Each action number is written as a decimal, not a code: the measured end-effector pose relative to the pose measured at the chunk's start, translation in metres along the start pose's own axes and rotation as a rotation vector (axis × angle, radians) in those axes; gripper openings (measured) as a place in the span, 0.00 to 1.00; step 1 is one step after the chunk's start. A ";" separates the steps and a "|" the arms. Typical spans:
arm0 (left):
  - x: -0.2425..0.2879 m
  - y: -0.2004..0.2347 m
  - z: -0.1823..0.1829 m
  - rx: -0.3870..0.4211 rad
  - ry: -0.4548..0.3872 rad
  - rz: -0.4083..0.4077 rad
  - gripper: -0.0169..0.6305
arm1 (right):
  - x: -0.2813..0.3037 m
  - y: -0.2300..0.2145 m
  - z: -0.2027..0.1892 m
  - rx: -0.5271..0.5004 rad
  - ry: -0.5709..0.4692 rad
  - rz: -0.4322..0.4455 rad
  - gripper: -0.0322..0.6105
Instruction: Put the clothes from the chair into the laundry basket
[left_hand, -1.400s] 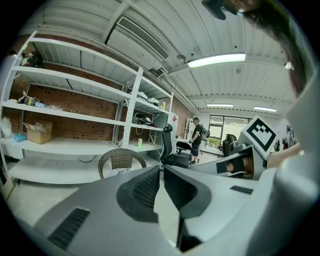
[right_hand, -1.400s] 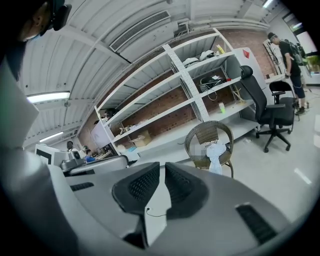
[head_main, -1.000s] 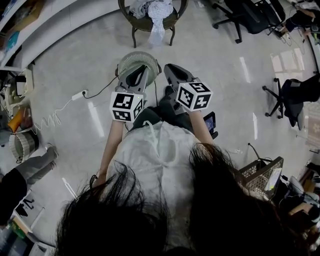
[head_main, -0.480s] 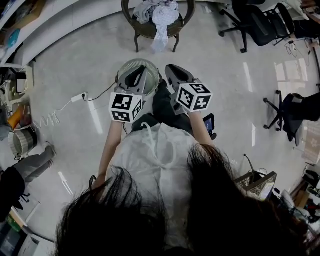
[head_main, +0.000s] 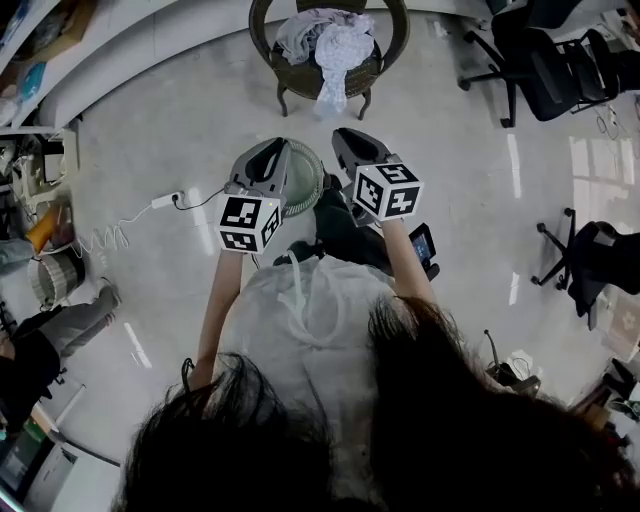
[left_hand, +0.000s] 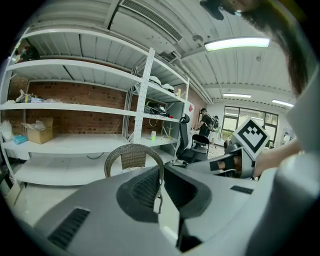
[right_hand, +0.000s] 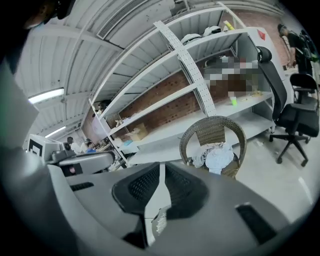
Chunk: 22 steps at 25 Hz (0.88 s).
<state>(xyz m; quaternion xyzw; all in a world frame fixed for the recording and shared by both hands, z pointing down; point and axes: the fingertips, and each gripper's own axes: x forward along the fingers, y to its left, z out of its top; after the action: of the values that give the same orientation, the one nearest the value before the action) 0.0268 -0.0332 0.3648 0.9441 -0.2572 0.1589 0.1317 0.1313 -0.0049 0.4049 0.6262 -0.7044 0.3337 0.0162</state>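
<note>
Approach step, prob. L gripper (head_main: 268, 150) & R gripper (head_main: 348, 140): jaws together, empty. Clothes (head_main: 328, 35) piled on chair (head_main: 257, 22) seat, draping over front edge; laundry basket (head_main: 304, 180) on floor below grippers. Next: get closer, open jaws over pile.

Head view chops the round brown wicker chair (head_main: 296, 82) at the top edge. In front of that chair, the round pale slatted laundry basket (head_main: 303, 180) is mostly behind the grey left gripper (head_main: 268, 150) and grey right gripper (head_main: 350, 138).
</note>
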 end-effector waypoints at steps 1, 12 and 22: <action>0.008 0.006 0.003 0.006 0.009 0.011 0.09 | 0.006 -0.007 0.002 -0.013 0.015 0.000 0.12; 0.097 0.057 0.032 -0.020 0.003 0.078 0.09 | 0.087 -0.097 0.018 -0.063 0.129 -0.005 0.12; 0.160 0.090 0.004 -0.122 0.039 0.152 0.09 | 0.168 -0.190 0.010 -0.102 0.222 -0.029 0.12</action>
<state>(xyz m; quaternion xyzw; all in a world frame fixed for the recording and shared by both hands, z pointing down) 0.1105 -0.1806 0.4354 0.9088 -0.3345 0.1710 0.1814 0.2687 -0.1545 0.5564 0.5941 -0.7050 0.3645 0.1307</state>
